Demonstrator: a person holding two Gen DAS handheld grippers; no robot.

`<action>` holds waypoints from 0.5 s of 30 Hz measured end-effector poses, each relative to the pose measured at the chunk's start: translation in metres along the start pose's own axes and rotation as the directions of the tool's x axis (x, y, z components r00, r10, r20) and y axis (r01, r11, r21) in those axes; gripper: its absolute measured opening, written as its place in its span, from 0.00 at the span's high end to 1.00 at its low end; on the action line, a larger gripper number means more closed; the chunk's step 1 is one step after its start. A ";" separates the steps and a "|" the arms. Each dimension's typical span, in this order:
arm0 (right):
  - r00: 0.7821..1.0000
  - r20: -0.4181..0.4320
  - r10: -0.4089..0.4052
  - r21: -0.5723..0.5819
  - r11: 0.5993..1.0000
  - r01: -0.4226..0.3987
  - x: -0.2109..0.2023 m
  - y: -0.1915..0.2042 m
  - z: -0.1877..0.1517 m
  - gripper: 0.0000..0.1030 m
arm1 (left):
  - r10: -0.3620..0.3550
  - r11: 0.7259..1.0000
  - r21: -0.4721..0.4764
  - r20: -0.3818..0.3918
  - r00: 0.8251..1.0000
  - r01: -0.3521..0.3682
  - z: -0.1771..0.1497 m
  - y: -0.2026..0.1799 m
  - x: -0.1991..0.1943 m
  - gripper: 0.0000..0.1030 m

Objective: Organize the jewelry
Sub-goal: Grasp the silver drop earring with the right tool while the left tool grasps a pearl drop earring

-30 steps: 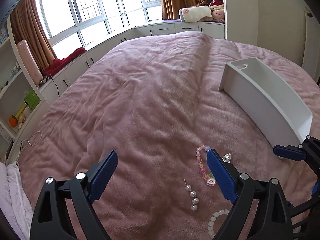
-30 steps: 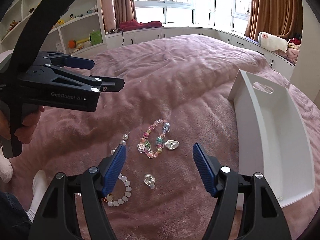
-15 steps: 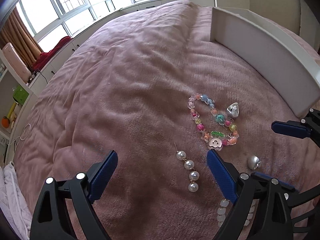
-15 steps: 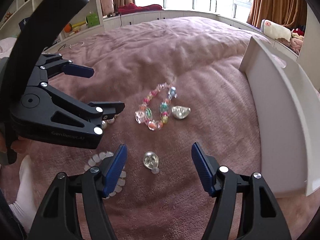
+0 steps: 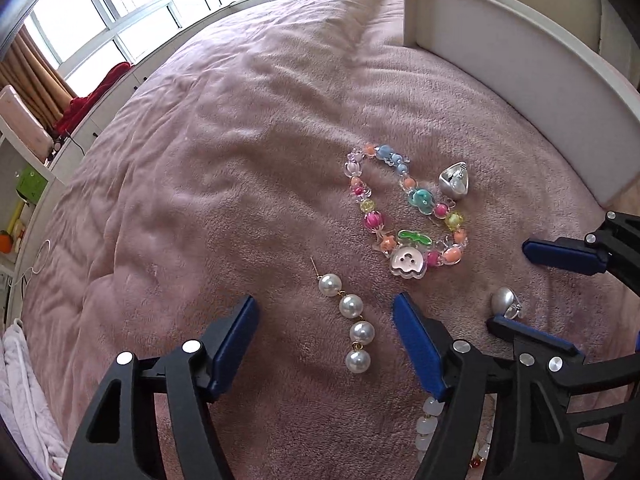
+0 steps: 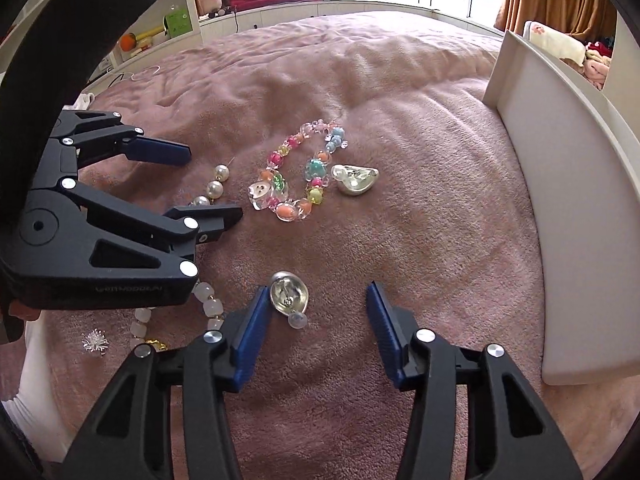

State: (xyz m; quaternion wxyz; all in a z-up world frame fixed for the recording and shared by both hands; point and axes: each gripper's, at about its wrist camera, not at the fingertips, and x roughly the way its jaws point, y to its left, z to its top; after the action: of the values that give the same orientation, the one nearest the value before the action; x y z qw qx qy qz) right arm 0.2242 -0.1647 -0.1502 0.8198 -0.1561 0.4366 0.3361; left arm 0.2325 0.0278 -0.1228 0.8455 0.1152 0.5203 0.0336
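On the blanket, my left gripper straddles the pearl drop earring. The beaded bracelet lies at one o'clock from it, with a ring just beside the bracelet at its two o'clock. The tray stands at three o'clock of both. The second earring sits inside my right gripper, by its nine o'clock finger.
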 end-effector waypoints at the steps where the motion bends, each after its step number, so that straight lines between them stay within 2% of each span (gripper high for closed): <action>1: 1.000 0.000 -0.003 -0.002 1.000 0.003 0.000 0.000 0.000 0.57 | -0.004 1.000 0.000 0.001 1.000 0.004 -0.001 -0.001 0.000 0.33; 3: 1.000 -0.005 0.005 0.000 1.000 -0.005 -0.001 -0.001 0.000 0.66 | -0.021 1.000 -0.005 -0.002 1.000 0.021 -0.002 -0.002 0.001 0.41; 7: 1.000 -0.009 0.014 -0.004 1.000 -0.014 -0.002 -0.001 0.001 0.75 | -0.042 0.999 -0.020 0.002 0.999 0.042 -0.004 -0.003 -0.001 0.47; 9: 1.000 -0.012 0.020 -0.007 1.000 -0.020 -0.002 0.000 0.000 0.81 | -0.063 0.997 -0.032 0.004 0.998 0.063 -0.005 -0.001 -0.001 0.53; 13: 1.000 -0.013 0.021 -0.011 1.000 -0.021 -0.004 0.002 -0.001 0.81 | -0.097 0.994 -0.050 0.007 0.995 0.097 -0.006 0.002 -0.002 0.60; 15: 1.000 -0.011 0.026 -0.006 1.000 -0.026 -0.005 0.002 -0.001 0.81 | -0.112 0.992 -0.060 0.009 0.994 0.113 -0.007 0.003 -0.002 0.68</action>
State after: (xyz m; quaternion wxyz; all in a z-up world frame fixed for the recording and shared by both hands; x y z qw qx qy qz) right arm 0.2199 -0.1662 -0.1467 0.8125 -0.1546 0.4420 0.3472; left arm 0.2254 0.0319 -0.1235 0.8506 0.0603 0.5223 0.0012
